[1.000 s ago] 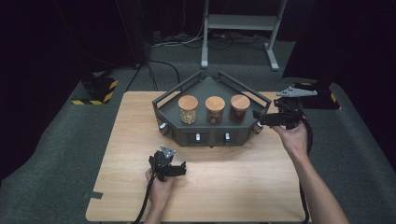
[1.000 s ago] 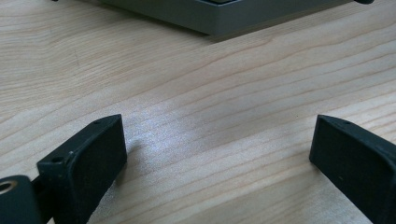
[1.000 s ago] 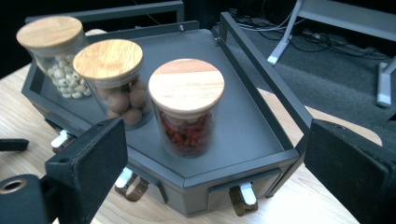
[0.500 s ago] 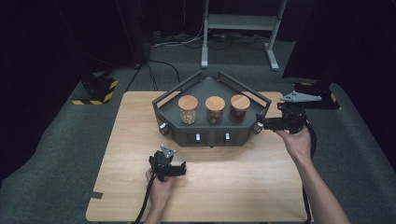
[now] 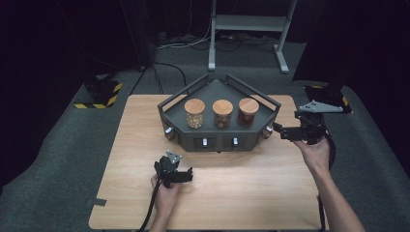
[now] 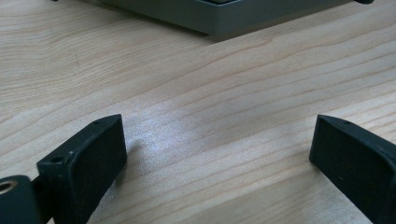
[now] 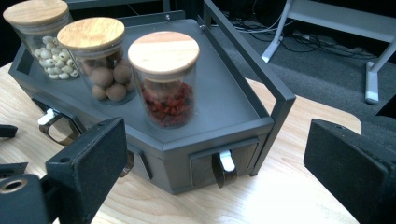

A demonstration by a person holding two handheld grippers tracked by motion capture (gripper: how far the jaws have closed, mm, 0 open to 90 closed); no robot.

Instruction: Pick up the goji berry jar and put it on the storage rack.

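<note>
My left gripper point(image 5: 186, 176) sits low near the front edge of the table with its jaws wide open, and my right gripper point(image 5: 280, 130) hangs open by the right edge.

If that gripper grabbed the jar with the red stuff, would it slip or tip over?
The red-filled jar looks like smooth glass, so probably slippery and breakable. It stands tall and narrow, so a sideways push might tip it. Its wooden lid may simply rest on top, so lifting by the lid seems risky.
</note>
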